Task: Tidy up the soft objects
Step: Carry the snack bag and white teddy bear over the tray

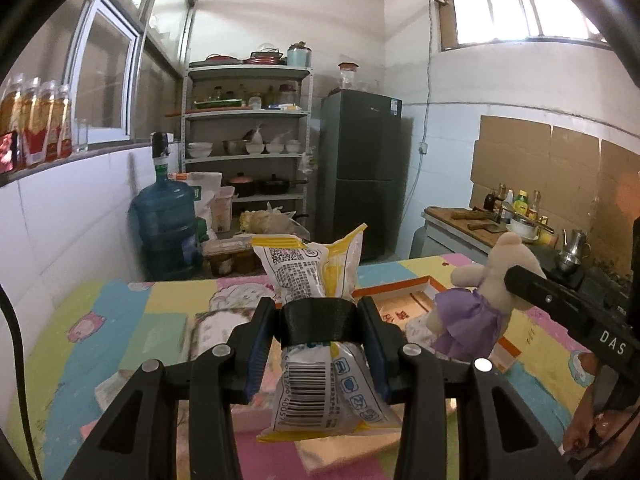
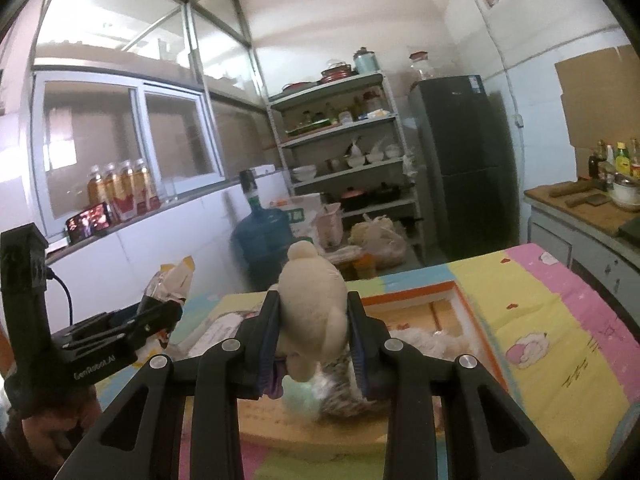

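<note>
My left gripper [image 1: 318,320] is shut on a white and yellow snack bag [image 1: 308,268] and holds it upright above the table. The bag also shows in the right wrist view [image 2: 174,280], at the left. My right gripper [image 2: 314,320] is shut on a beige plush bear [image 2: 316,300] in a purple skirt, held above an orange-rimmed shallow box [image 2: 468,312]. The bear also shows in the left wrist view [image 1: 480,292], at the right, above the same box [image 1: 404,290]. More soft items lie in the box under the bear, blurred.
The table carries a pastel cartoon cloth [image 1: 100,320]. Behind it stand a blue water jug [image 1: 166,224], a metal shelf [image 1: 248,120] of dishes and a dark fridge [image 1: 360,168]. A counter [image 1: 472,228] with bottles is at the right.
</note>
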The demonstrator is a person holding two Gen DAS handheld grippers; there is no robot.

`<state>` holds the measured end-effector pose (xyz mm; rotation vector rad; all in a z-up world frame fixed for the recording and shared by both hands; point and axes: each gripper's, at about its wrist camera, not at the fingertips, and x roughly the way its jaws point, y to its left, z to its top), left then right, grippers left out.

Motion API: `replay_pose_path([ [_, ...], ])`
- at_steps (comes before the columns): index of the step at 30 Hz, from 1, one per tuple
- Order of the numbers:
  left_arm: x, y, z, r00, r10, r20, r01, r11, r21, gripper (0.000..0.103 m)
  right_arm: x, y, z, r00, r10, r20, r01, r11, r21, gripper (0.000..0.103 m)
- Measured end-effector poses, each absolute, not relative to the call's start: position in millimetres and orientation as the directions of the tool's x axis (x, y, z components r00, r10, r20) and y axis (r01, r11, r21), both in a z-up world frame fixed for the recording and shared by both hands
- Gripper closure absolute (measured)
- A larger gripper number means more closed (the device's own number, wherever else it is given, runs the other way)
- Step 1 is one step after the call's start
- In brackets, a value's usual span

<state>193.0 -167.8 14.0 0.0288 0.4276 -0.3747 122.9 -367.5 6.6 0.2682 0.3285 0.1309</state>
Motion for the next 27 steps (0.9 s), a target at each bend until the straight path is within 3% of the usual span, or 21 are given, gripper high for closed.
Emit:
replay_pose_path([
  [19, 267.5, -217.6, -14.0, 0.782, -0.326, -0.532, 0.327, 0.940, -0.095, 0.060, 199.8, -414.0, 5.0, 0.903, 0.161, -0.398, -0.042, 0.956, 0.291, 0.070],
  [27, 299.5, -229.3, -37.3, 0.716, -0.323, -0.619, 0.293, 0.944, -0.154, 0.060, 252.2, -426.0, -15.9, 0.851, 0.175, -0.495, -0.004, 0.945, 0.328, 0.070],
])
